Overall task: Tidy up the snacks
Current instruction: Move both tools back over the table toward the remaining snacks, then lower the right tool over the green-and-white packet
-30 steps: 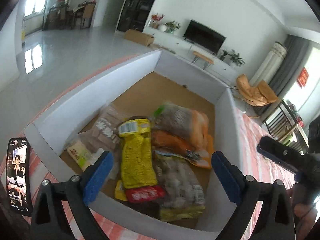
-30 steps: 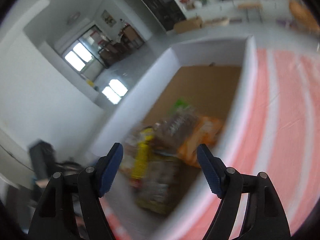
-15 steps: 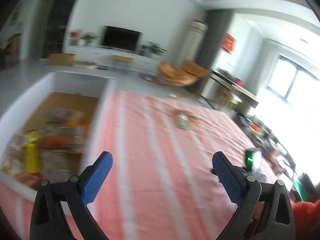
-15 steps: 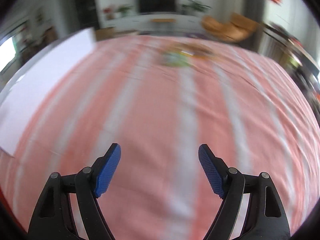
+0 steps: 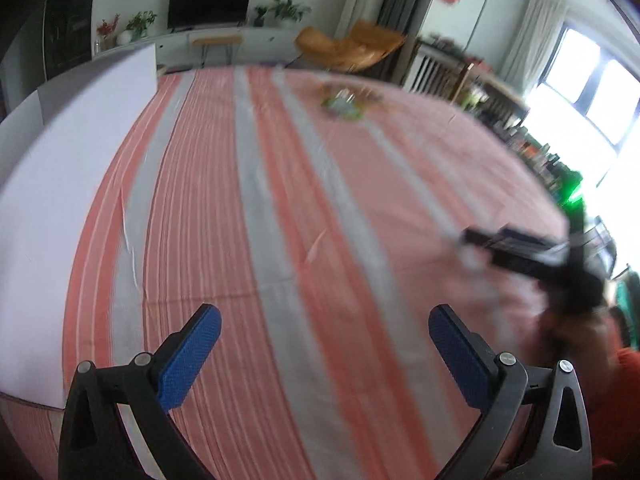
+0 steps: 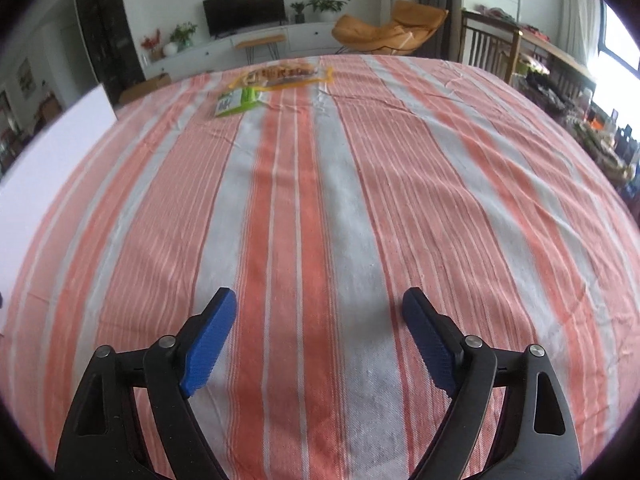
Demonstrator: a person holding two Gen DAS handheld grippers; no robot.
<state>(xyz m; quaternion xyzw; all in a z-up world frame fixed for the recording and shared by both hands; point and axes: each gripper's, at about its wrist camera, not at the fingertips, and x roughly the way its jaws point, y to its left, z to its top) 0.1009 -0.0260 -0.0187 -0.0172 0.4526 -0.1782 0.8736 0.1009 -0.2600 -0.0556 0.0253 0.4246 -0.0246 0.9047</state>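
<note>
Both tools hang above a woven tablecloth (image 6: 320, 200) with coral and grey-white stripes. The left gripper (image 5: 324, 356) has its 2 ribbed blue pads spread wide, gripping nothing. The right gripper (image 6: 318, 340) is likewise spread and empty. 2 flat snack packets lie touching at 11 o'clock on the far cloth: a green packet (image 6: 236, 103) and an orange-yellow packet (image 6: 286, 75). A smooth white box wall (image 5: 60, 208) stands at 9 o'clock.
</note>
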